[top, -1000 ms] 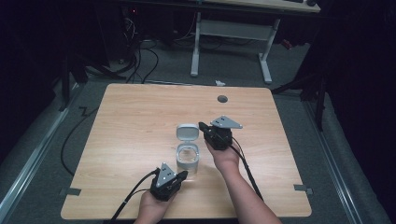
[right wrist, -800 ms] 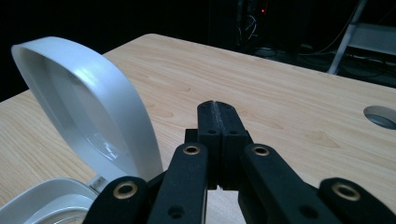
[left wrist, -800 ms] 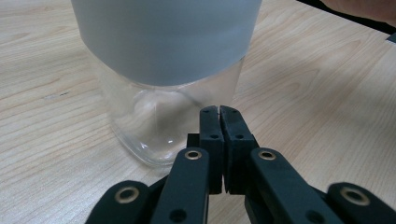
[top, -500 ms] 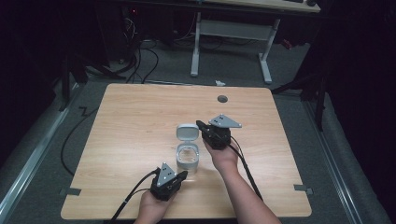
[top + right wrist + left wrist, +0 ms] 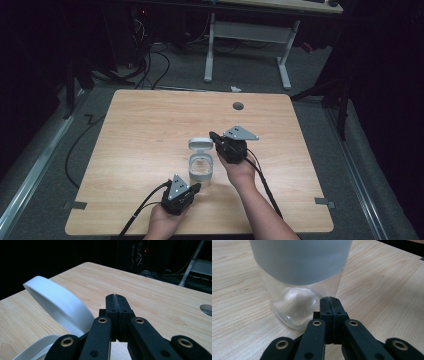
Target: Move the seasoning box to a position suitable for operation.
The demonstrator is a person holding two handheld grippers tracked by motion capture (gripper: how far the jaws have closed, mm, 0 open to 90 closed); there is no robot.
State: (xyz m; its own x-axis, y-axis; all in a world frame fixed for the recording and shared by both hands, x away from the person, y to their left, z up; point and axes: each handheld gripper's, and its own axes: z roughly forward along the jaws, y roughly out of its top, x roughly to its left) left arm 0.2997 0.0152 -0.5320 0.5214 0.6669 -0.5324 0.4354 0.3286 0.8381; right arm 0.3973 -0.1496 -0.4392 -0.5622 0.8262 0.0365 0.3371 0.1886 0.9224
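Note:
A clear glass jar [image 5: 201, 169] with a white collar stands near the middle of the wooden table [image 5: 150, 125]. Its white hinged lid [image 5: 200, 144] is tipped open at the back. My left gripper [image 5: 196, 186] is shut with nothing in it, and its tips rest just in front of the jar's base. In the left gripper view the jar [image 5: 299, 277] looms close, left of the shut left gripper [image 5: 329, 299]. My right gripper [image 5: 212, 135] is shut and sits right beside the lid. The right gripper view shows the lid [image 5: 57, 305] just left of the right gripper [image 5: 116, 296], and the jar rim [image 5: 32, 352] below.
A round cable hole [image 5: 238, 106] sits near the table's far edge. Tape marks lie at the near corners [image 5: 75, 205]. Beyond the table stands a white desk frame [image 5: 250, 30], with cables on the floor [image 5: 150, 55]. Bare wood lies left and right of the jar.

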